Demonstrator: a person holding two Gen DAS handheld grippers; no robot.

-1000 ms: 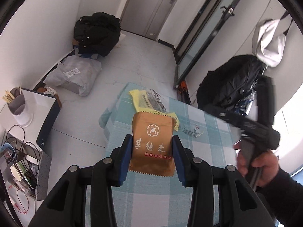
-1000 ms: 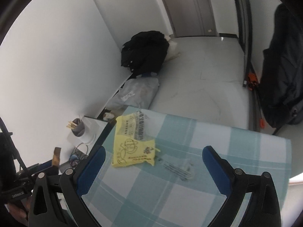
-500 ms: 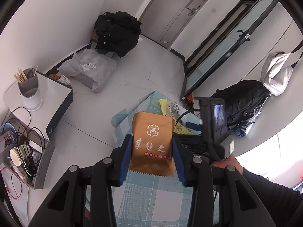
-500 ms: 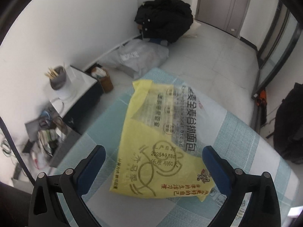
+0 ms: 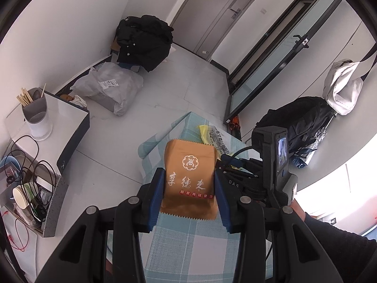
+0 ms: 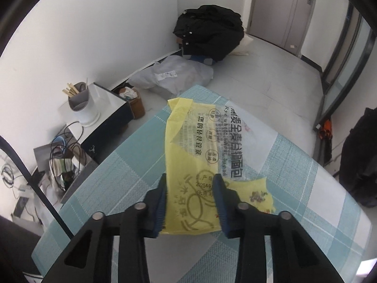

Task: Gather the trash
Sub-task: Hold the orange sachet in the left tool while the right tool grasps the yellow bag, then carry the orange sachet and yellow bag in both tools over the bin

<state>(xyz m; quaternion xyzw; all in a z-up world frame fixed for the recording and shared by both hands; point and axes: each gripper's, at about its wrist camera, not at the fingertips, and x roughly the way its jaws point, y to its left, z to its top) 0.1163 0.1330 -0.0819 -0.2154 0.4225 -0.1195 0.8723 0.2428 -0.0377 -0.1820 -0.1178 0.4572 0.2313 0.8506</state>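
Two wrappers were basically sorted: right gripper, wide open a second earlier, was being closed around the yellow bread bag; the brown snack packet was kept pinched in the left gripper.

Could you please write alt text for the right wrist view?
The right tool is closing on a yellow bread bag lying on a checked tablecloth; the bag sits between its blue pads. Beyond, a black coat lies on the floor.
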